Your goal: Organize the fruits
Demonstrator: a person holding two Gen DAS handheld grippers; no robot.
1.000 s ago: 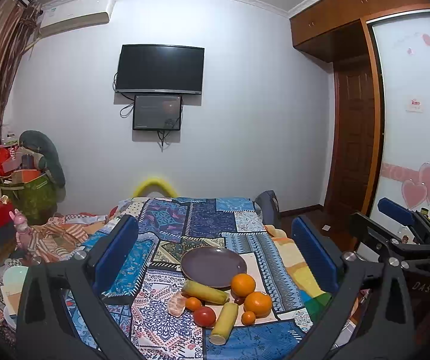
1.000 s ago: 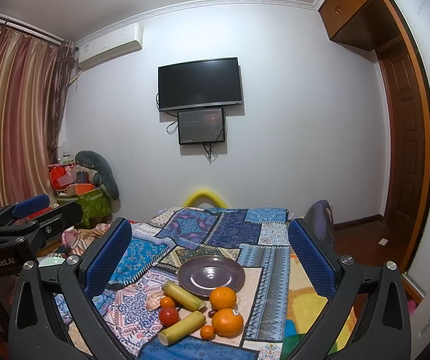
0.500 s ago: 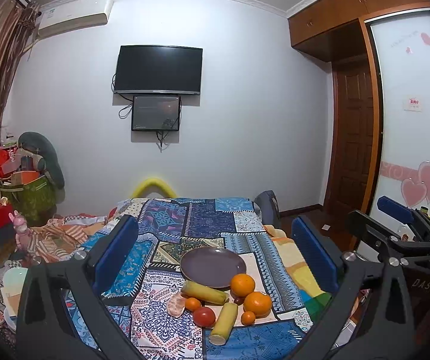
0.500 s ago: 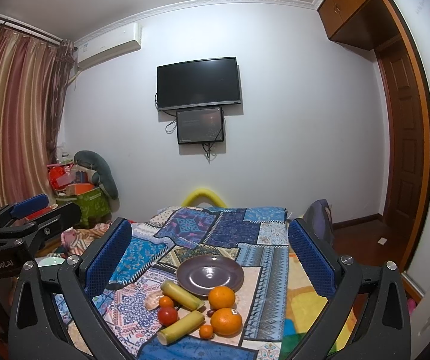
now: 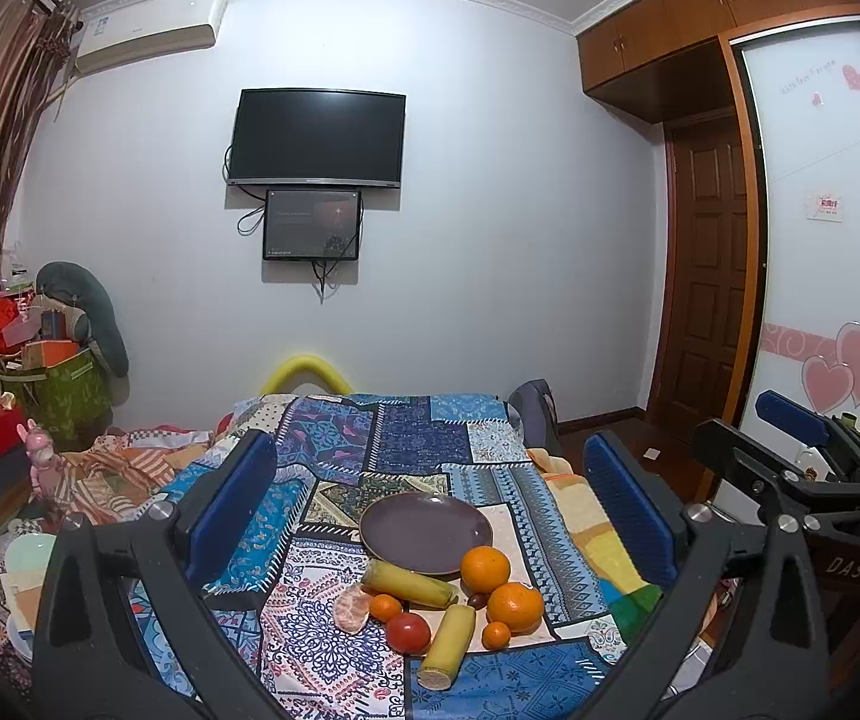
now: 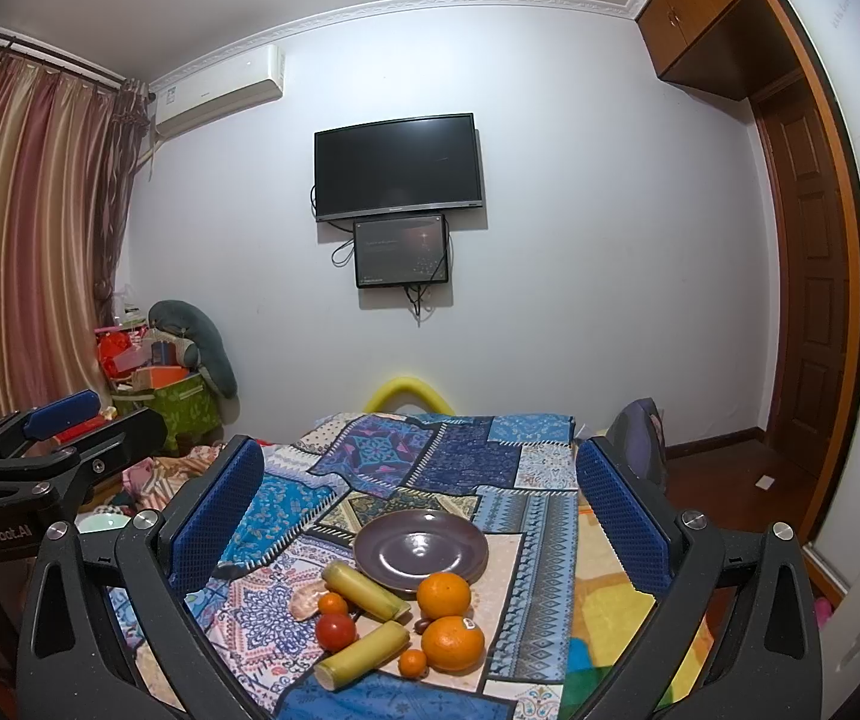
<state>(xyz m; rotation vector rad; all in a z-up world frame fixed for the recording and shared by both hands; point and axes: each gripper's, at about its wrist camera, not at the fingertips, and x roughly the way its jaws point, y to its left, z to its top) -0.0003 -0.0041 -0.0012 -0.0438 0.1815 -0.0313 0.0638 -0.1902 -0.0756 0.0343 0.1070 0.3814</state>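
An empty purple plate [image 5: 425, 531] [image 6: 420, 547] sits on a patchwork cloth. In front of it lie two oranges [image 5: 485, 568] [image 6: 443, 595], two yellow-green cane pieces [image 5: 408, 583] [image 6: 362, 655], a red tomato [image 5: 408, 632] [image 6: 335, 630], small tangerines [image 5: 385, 607] [image 6: 413, 662], a peeled citrus [image 5: 351, 610] and a small dark fruit [image 5: 477, 600]. My left gripper [image 5: 430, 510] is open and empty, held above and before the fruit. My right gripper [image 6: 420, 516] is open and empty too. Each shows at the edge of the other's view: right gripper [image 5: 790, 456], left gripper [image 6: 51, 444].
The cloth-covered table [image 5: 405, 438] runs toward a white wall with a TV [image 5: 317, 141]. Boxes and a green bag [image 5: 54, 387] pile up at the left. A wooden door [image 5: 709, 276] and a dark chair back [image 5: 535, 411] stand at the right.
Both views have shifted very slightly. Nothing on the cloth has moved and both grippers stay open.
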